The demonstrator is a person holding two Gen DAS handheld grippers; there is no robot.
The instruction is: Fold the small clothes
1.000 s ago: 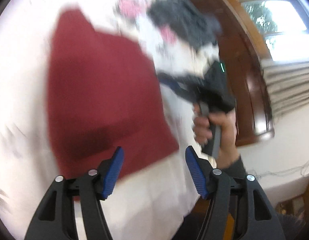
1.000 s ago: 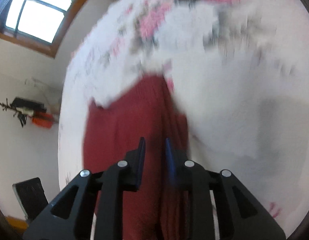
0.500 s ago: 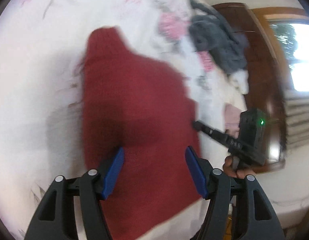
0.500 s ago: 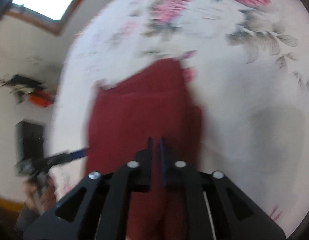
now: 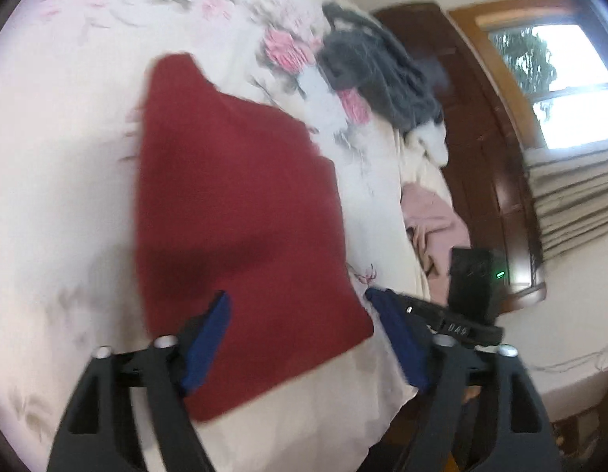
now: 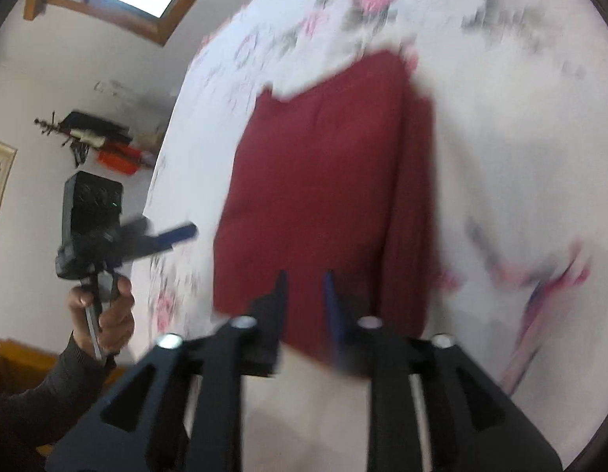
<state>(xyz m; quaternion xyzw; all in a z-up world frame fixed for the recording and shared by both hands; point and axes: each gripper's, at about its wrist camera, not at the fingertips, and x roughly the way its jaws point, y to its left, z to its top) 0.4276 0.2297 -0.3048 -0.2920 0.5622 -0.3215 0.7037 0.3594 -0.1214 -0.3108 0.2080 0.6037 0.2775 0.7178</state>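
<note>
A dark red garment point(image 5: 241, 228) lies flat on a bed point(image 5: 68, 157) covered with a white sheet printed with pink flowers, filling the centre of both views. In the left wrist view the left tool point(image 5: 300, 338) sits at the bottom of the frame with its blue pads spread wide over the garment's near edge, gripping nothing. The right tool point(image 6: 306, 306), bottom centre of its own view, has its fingers parted by a narrow gap with nothing between them, above the near edge of the garment. At the upper right of the left view a grey garment point(image 5: 378, 78) and a pink one point(image 5: 433, 220) lie heaped near the bed's edge. A hand point(image 6: 103, 310) holds the left tool's handle at the left of the right view.
</note>
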